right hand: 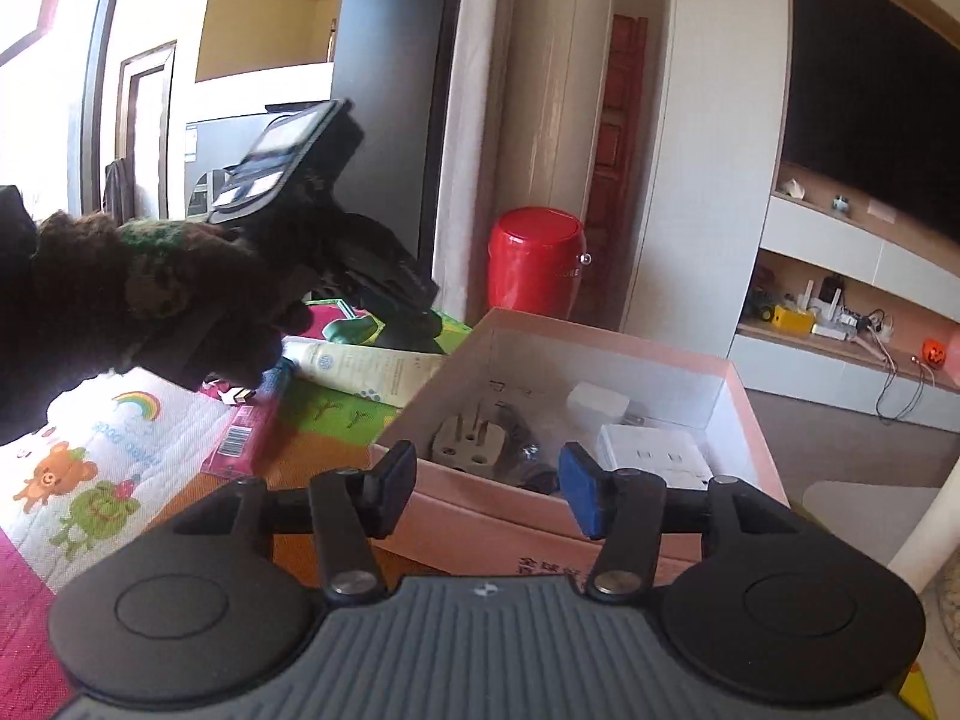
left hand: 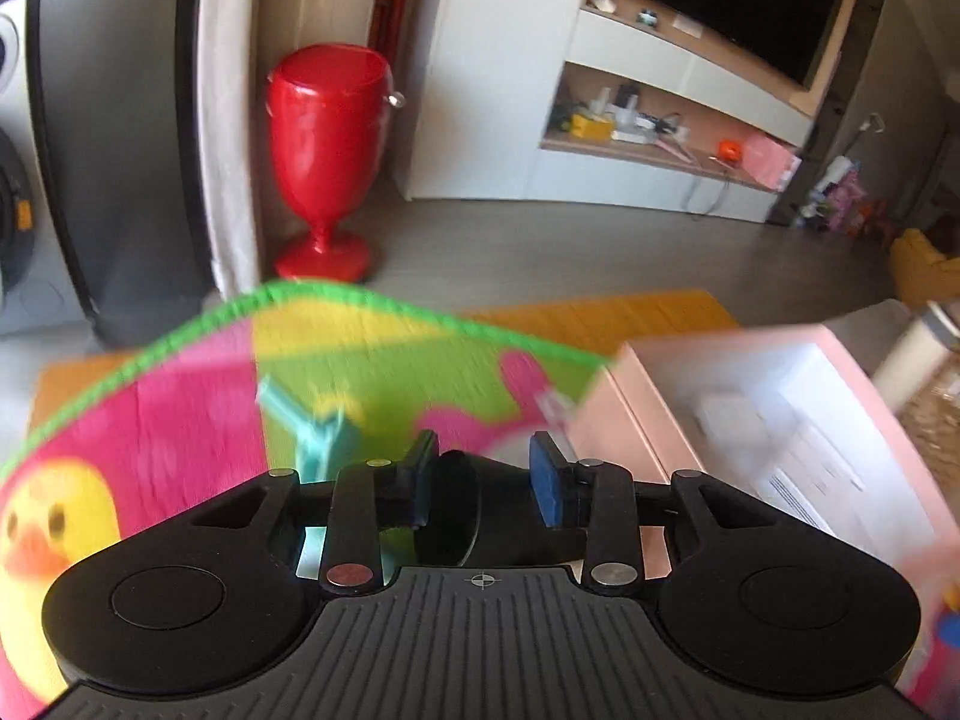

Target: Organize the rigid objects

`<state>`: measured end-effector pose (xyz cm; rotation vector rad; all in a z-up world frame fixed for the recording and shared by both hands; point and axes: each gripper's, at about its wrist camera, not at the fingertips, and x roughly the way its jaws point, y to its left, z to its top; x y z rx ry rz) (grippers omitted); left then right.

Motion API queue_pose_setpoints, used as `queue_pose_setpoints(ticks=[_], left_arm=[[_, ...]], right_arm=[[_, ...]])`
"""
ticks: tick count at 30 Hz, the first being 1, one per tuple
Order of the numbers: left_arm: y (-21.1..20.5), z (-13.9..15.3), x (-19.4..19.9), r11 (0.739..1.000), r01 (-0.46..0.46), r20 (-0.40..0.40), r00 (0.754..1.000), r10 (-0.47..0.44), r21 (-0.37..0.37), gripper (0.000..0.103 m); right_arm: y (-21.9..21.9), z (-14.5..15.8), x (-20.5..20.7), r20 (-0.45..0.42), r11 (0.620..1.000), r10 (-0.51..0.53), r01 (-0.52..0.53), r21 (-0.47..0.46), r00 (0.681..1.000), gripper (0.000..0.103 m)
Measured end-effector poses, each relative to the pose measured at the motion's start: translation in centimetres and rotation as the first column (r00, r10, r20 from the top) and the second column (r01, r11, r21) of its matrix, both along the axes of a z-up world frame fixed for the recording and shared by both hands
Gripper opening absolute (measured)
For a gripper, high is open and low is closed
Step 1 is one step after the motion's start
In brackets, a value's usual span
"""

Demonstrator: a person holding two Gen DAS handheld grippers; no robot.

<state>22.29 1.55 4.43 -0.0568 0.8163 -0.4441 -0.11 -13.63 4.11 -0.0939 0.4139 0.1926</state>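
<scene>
My left gripper [left hand: 486, 483] is shut on a black rounded object [left hand: 462, 510] and hovers over a colourful play mat [left hand: 180, 420], just left of an open pink box [left hand: 750, 420]. A teal plastic piece [left hand: 312, 426] lies blurred on the mat beyond it. My right gripper [right hand: 486, 492] stands open with nothing between its pads, at the near wall of the pink box [right hand: 600, 360]. Inside the box lie a beige plug [right hand: 468, 444], white adapters [right hand: 654, 450] and dark small parts. A gloved hand [right hand: 150, 288] carries the left gripper at upper left.
On the mat left of the box lie a cream tube [right hand: 372, 372], a pink pack [right hand: 252, 426] and a USB plug [right hand: 237, 396]. A tall red vase [left hand: 327, 156] stands on the floor behind. A cluttered TV shelf [left hand: 660, 132] runs along the far wall.
</scene>
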Motion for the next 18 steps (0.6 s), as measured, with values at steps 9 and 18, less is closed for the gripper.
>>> queue_pose_setpoints(ticks=[9,18], left_arm=[[3.6,-1.4,-10.4,0.974,0.139,-0.1,0.982,-0.158,-0.177,0.037],[8.0,1.2,-11.7,0.981,-0.093,0.028,0.995,0.099,-0.172,0.038]], right_arm=[[0.2,-1.3,-1.7,-0.06,0.995,0.094,-0.092,0.045,0.994,0.053],[7.8,-1.7,0.4,-0.143,0.962,0.273,-0.269,0.051,0.951,0.053]])
